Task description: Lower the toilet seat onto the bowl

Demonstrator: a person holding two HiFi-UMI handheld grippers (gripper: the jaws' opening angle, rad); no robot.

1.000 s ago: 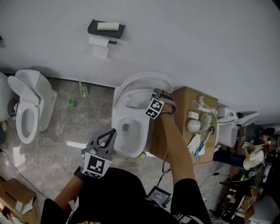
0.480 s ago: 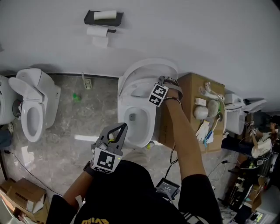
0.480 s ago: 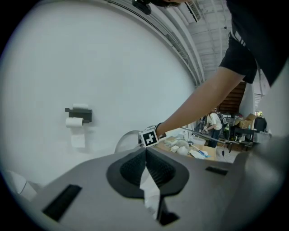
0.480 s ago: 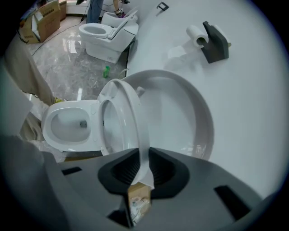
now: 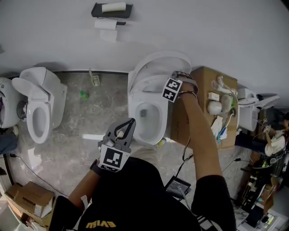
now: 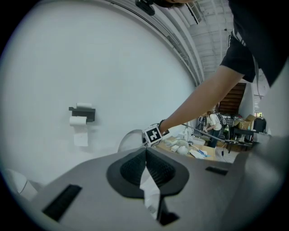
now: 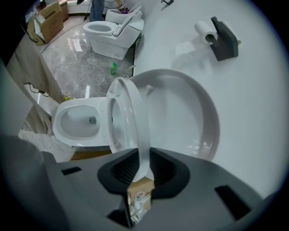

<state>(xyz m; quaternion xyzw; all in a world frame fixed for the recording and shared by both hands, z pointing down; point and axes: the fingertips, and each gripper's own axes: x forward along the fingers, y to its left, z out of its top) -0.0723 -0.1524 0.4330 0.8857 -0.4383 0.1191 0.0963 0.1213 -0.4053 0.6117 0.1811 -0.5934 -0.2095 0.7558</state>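
1. The left gripper (image 5: 131,121) hangs closest to the person, over the floor in front of the toilet. Its jaws are together with nothing between them, and it is apart from the bowl.
2. The right gripper (image 7: 143,158) reaches in along the toilet's right side. Its jaws have just been closing and are now clamped on the rim of the white oval plastic toilet seat (image 7: 131,108).
3. That seat is raised and stands steeply between the open white ceramic bowl (image 7: 63,135) and the round white lid (image 7: 198,117). The lid leans back at the wall, with a gap between it and the seat. Nothing lies on the bowl's rim below the seat.
4. A brown cardboard box (image 5: 203,83) stands just beside the toilet on its right, and the right arm passes over its near edge. White gloves and small items lie on top of it.
5. To the bowl's left is open grey marble floor (image 5: 76,135), with a small green object (image 5: 83,94) lying on it. A second white toilet (image 5: 38,108) stands well apart.
6. On the white wall (image 5: 203,31) hangs a black paper holder (image 5: 112,10) with a white roll, up and left of the lid.
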